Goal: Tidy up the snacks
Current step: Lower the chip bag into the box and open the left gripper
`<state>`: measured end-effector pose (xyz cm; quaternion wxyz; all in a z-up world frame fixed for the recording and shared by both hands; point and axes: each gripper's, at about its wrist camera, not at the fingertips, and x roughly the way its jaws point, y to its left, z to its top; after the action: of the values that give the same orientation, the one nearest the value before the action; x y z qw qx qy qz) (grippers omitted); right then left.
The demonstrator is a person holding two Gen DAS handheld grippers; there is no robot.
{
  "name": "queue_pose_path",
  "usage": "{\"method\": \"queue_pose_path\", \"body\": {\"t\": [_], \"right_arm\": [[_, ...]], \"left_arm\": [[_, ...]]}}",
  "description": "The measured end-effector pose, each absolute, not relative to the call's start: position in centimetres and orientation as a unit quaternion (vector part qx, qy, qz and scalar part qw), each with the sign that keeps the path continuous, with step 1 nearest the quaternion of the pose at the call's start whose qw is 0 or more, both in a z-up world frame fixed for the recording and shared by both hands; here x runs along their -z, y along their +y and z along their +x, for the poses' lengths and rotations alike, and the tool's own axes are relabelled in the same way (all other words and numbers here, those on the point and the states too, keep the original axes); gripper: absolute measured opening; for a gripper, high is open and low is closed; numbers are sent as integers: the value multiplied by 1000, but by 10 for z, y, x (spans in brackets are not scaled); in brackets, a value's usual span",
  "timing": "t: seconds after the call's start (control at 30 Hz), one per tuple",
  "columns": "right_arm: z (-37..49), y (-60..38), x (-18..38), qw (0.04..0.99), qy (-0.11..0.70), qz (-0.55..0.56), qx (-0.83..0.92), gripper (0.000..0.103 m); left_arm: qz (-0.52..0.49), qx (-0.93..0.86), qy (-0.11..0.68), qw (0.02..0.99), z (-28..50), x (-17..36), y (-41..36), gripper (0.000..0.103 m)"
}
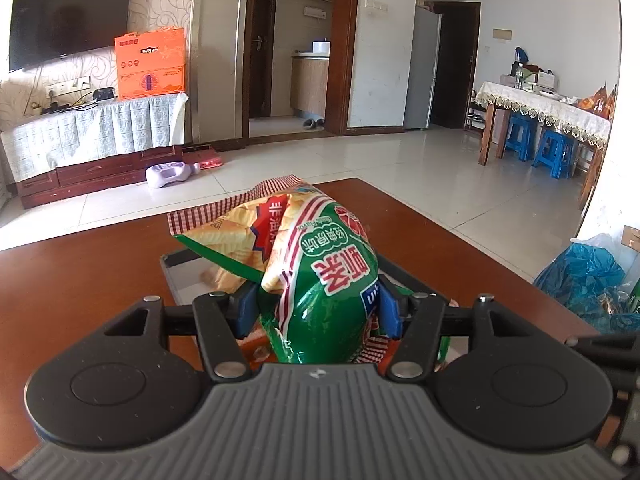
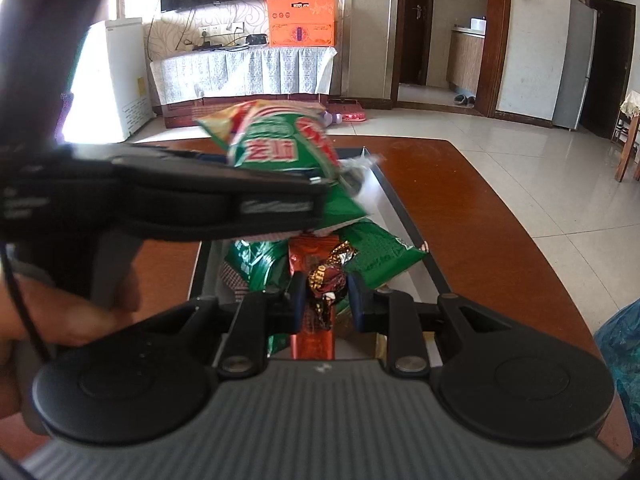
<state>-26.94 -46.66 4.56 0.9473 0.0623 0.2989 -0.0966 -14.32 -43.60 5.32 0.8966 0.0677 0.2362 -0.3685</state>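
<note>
My left gripper (image 1: 318, 304) is shut on a green and yellow chip bag (image 1: 320, 264) and holds it above the grey tray (image 1: 176, 268) on the brown table. In the right wrist view the left gripper (image 2: 192, 196) and its chip bag (image 2: 280, 140) hang over the tray (image 2: 396, 200). My right gripper (image 2: 326, 304) is low over the tray, its blue pads around a brown crinkled candy wrapper (image 2: 328, 280) that lies on an orange-red packet (image 2: 314, 336). A green snack bag (image 2: 380, 256) lies in the tray beside them.
The brown table (image 1: 80, 280) ends ahead at tiled floor. A blue plastic bag (image 1: 584, 276) sits at the table's right edge. A TV stand with an orange box (image 1: 150, 64) stands far left, a dining table with blue stools (image 1: 556, 152) far right.
</note>
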Motion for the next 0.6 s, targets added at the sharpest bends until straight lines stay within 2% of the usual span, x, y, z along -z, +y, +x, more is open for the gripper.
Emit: {"method": "queue_pose_path", "body": {"t": [0.2,0.33,0.43,0.6], "right_arm": [[-269,-469,-41,946,299,70,102,26],[-272,-468,-40,947,297,69,102,27],[-273,-468,-43,947,295,70,106,27],[-282,-460,-49,952,279,61,111,45]], "left_arm": [[66,371,237,895,-133,-46,-455,67],[96,365,228,897,-146,-41,-459,86],[110,360,226,898,-153,-40,-457,86],[101,358,241,896,-157,-39,-446,87]]}}
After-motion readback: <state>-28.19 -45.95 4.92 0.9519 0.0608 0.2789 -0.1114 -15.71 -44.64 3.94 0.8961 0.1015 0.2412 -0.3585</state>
